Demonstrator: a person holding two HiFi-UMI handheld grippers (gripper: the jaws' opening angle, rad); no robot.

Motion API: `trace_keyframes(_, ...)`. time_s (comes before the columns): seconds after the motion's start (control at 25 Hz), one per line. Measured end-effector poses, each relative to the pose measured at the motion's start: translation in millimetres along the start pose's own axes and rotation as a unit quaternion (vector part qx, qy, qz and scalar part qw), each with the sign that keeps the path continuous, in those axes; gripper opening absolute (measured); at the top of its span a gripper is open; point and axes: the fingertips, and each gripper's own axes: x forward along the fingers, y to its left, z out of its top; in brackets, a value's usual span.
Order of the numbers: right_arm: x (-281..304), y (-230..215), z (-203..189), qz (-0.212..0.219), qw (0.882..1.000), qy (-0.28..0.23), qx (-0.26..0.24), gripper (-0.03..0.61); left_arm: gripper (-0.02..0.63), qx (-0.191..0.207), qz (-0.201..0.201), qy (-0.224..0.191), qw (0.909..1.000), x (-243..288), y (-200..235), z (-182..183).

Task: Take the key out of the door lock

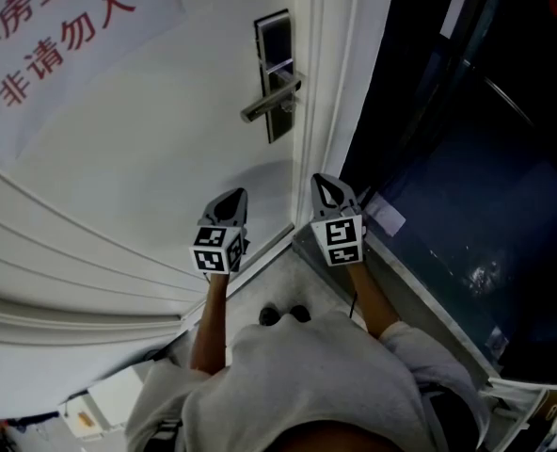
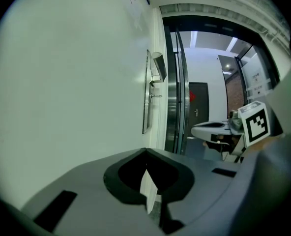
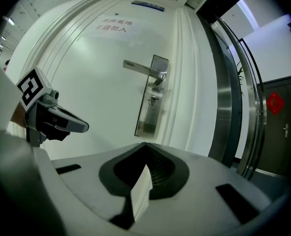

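This looks like a corridor in an office or institutional building rather than a home. A tall white panelled door (image 1: 147, 111) carries a long brushed-steel lock plate with a lever handle (image 3: 153, 95). High on the door hangs a white paper notice with red Chinese characters (image 1: 43, 36), and above the door sits a small blue sign (image 3: 148, 5). Beside the door's lock edge runs a steel-framed glass partition (image 3: 234, 117). Beyond it stands a dark door with a red ornament (image 3: 278, 127), under bright strip ceiling lights (image 2: 232, 43).
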Motion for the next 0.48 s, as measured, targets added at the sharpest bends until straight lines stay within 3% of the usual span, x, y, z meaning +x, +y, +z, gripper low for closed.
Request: trace_keyframes(0.48, 46, -18, 75, -0.004, 0.996, -0.052, -0.074, 0.023, 0.018, -0.004, -0.006, -0.004, 1.0, -1, 10, -2)
